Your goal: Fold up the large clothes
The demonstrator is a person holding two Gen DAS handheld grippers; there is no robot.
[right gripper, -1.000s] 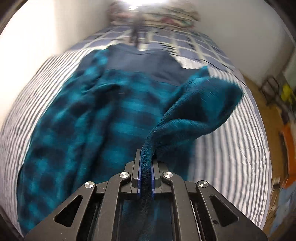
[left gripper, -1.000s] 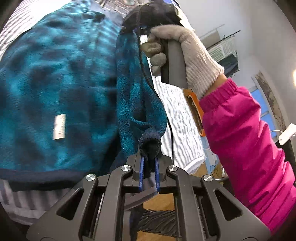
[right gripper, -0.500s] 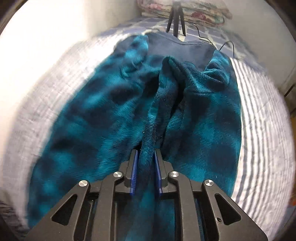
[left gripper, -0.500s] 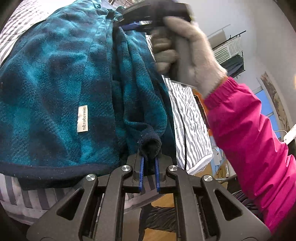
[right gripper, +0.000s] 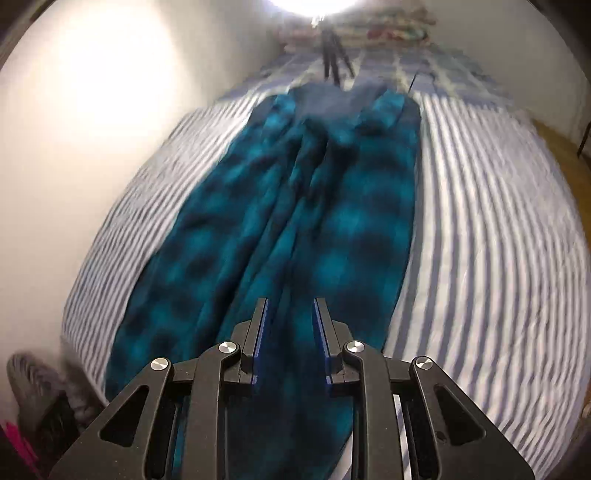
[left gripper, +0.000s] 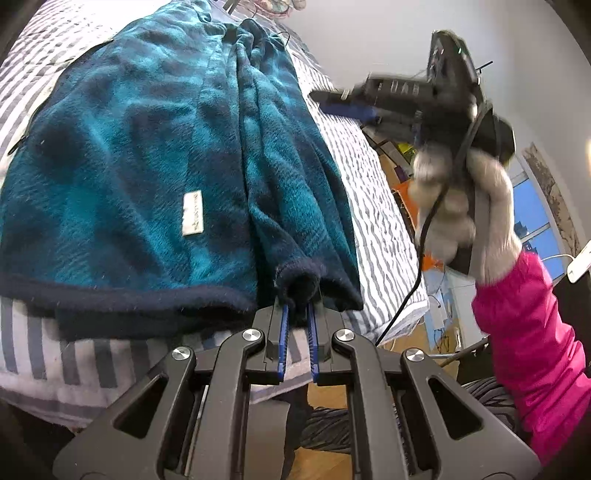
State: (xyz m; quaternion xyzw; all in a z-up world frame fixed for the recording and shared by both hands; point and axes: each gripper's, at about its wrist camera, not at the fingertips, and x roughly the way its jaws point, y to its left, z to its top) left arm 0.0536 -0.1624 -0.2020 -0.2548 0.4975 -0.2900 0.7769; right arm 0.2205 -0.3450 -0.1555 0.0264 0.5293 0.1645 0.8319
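A teal and dark checked fleece garment (left gripper: 147, 166) lies lengthwise on the striped bed (left gripper: 373, 206), one side folded over its middle. My left gripper (left gripper: 297, 306) is shut on its dark navy cuff (left gripper: 299, 280) at the near bed edge. In the left wrist view my right gripper (left gripper: 332, 101) hovers off the bed's right side in a gloved hand (left gripper: 454, 206). From its own camera the right gripper (right gripper: 290, 306) hangs above the garment (right gripper: 332, 221) with its jaws opening. The cloth lies below them and nothing is pressed between the pads.
A white label (left gripper: 194, 214) shows on the fleece. A black tripod (right gripper: 332, 55) and folded bedding (right gripper: 373, 33) sit at the bed's far end. A white wall (right gripper: 92, 110) runs along the left, and wooden floor (right gripper: 554, 136) lies to the right. A pink sleeve (left gripper: 528, 339) is at right.
The right gripper has let go of the fleece edge it carried across; that side now lies folded on the garment. The right hand has drawn back and away. The left gripper keeps its hold.
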